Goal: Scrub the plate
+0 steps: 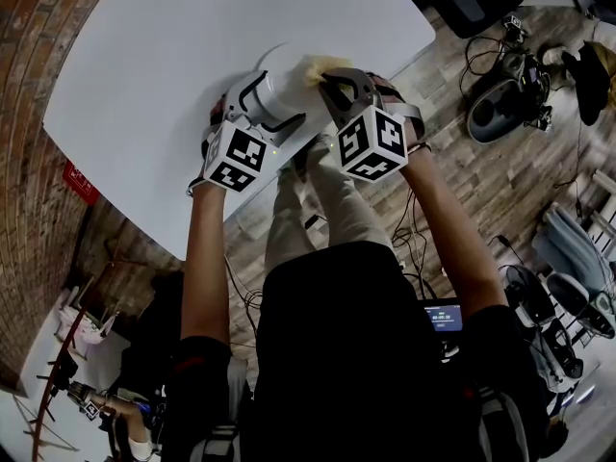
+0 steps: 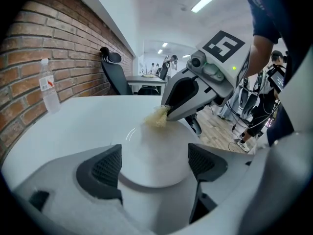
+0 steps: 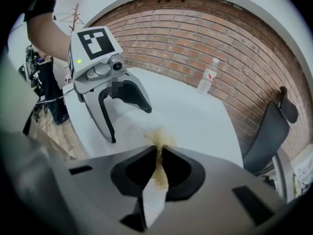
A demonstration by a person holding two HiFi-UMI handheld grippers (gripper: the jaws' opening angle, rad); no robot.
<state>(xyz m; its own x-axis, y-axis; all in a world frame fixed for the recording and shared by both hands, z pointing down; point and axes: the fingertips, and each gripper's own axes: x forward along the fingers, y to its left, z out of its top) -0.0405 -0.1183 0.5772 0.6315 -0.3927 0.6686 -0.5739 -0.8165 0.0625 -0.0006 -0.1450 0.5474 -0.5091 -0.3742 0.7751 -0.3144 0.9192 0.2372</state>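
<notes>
One left hand-held gripper (image 2: 155,166) clasping round white plate (image 2: 152,140), right hand-held gripper (image 3: 158,154) pinching frayed yellow scrubber (image 3: 160,136)

The head camera looks steeply down on the plate (image 1: 287,83) from above, over both arms, taking in the whole bench (image 1: 144,56). The left tongs' (image 2: 155,164) camera sits low, right against the plate, facing across it to the right tongs (image 2: 168,112). The right tongs' camera looks across the plate from the other side, at the left tongs. All three share plate and scourer (image 3: 159,137); both tongs' cameras catch the bottle (image 3: 209,77) beyond the plate.
</notes>
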